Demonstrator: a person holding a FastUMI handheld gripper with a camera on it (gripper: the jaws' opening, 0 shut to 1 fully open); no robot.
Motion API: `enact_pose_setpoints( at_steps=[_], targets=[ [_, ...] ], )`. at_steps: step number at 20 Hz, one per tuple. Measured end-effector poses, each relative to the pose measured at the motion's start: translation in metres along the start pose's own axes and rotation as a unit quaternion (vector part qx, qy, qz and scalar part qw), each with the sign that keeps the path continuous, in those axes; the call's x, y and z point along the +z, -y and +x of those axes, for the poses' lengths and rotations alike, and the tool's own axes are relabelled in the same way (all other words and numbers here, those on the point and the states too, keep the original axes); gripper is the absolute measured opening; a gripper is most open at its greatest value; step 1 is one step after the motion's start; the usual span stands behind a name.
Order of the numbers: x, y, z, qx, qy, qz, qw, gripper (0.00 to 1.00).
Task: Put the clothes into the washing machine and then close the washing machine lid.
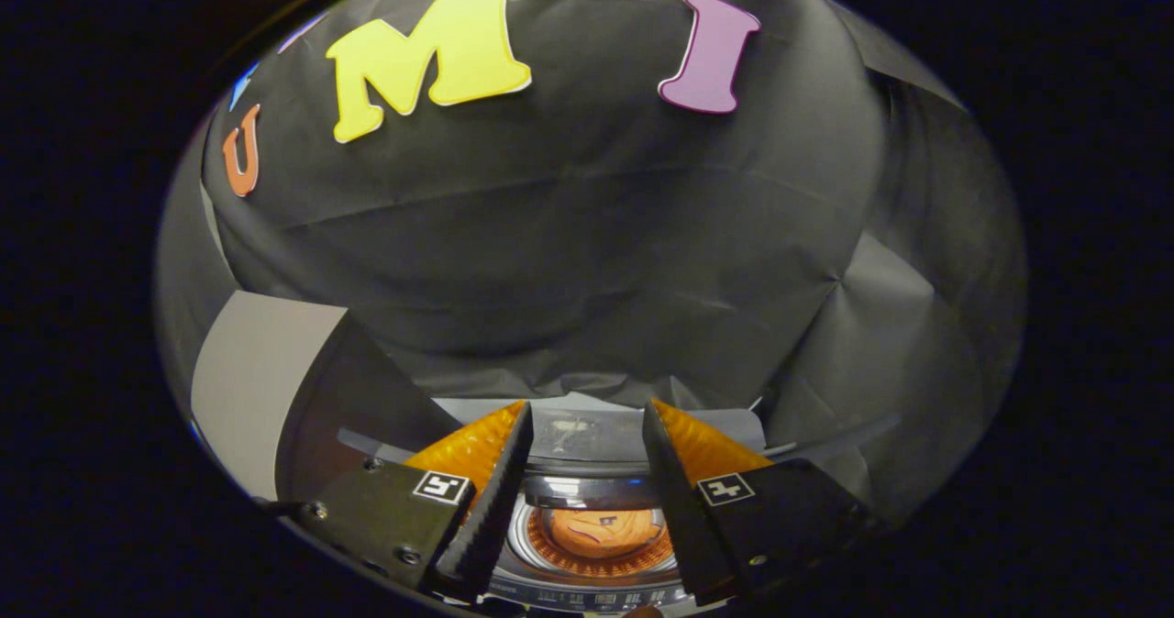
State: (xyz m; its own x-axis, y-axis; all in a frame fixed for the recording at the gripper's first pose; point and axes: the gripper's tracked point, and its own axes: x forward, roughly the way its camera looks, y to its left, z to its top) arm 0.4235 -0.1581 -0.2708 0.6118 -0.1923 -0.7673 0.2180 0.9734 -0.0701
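Held above the washing machine [596,471], the gripper [587,435] has its two fingers [495,490] spread apart with nothing caught between them. Each finger carries a small square marker tag near its base, and the tips point forward toward the booth's dark cloth wall [587,260].

Down in the gap between the fingers sits the machine's round opening, ringed by a pale band. Inside it lies the clothes [605,531], an orange bundle resting in the drum [596,558], whose perforated rim shows just around the fabric. The bundle is well below the fingertips and touches neither finger. A strip of small controls on the machine's panel [596,597] runs along the near side of the opening, closest to the gripper's body.

Just beyond the fingertips stands the washing machine lid [596,430], a glossy, see-through pane raised open past the far side of the opening, its surface catching pale reflections.

Off to the left of the left finger, a flat grey board [248,380] leans upright against the wall. Behind everything hangs the creased black cloth.
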Motion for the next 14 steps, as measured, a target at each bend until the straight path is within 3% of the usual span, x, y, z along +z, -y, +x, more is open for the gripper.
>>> enact_pose_setpoints(
  at_steps=[14],
  targets=[
    [-0.066, 0.002, -0.031, 0.005, -0.036, 0.011, 0.999, 0.77]
  ],
)
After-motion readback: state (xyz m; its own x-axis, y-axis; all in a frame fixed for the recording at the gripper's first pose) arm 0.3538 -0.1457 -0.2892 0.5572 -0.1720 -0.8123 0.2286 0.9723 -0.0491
